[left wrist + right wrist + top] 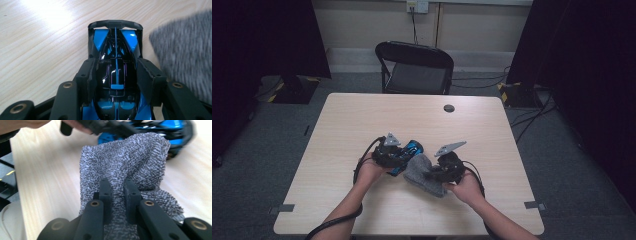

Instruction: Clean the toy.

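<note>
At frame centre, the left gripper (116,72) clamps the blue toy car (115,62); the right gripper (117,190) pinches the grey cloth (125,160) just beside it

Recording lab: black curtains (267,35), floor cables (532,117), lone table (362,115), folding chair (414,67).

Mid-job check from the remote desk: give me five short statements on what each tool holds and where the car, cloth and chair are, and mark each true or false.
1. The left tool is shut on the blue and black toy car. True.
2. The right tool is open and holds nothing. False: it pinches a fold of the grey cloth.
3. The toy car is red. False: it is blue and black.
4. The cloth lies next to the car on the table. True.
5. The black chair stands on the table. False: it stands on the floor beyond the far edge.
</note>
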The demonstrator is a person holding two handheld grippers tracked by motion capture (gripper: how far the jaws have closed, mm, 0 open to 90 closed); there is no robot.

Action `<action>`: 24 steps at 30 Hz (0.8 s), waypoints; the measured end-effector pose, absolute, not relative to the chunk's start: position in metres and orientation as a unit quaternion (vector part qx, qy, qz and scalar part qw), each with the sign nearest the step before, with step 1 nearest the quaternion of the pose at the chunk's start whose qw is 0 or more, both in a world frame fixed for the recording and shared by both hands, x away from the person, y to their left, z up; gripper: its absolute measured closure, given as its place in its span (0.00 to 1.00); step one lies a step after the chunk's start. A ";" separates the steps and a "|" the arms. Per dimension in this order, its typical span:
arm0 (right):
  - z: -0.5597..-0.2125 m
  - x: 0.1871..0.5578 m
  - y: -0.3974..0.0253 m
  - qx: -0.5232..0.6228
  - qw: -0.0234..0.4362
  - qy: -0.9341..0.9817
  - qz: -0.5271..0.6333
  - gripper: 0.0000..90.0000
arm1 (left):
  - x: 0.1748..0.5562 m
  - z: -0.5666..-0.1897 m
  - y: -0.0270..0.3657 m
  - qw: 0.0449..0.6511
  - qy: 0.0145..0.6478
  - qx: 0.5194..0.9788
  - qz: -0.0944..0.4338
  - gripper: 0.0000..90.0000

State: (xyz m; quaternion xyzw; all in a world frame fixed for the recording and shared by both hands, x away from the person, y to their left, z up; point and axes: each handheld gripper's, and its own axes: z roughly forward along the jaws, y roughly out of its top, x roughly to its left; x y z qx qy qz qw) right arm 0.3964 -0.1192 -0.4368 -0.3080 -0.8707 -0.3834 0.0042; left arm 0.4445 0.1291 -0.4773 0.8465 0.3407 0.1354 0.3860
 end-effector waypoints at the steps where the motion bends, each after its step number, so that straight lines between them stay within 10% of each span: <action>1: -0.437 0.396 -0.119 -0.308 0.004 -0.871 -0.383 0.89 | 0.444 -0.477 0.129 0.387 0.342 0.846 0.134 0.56; 24: -0.442 0.440 -0.171 -0.423 -0.073 -0.817 -0.384 0.89 | 0.444 -0.478 0.129 0.387 0.342 0.846 0.134 0.56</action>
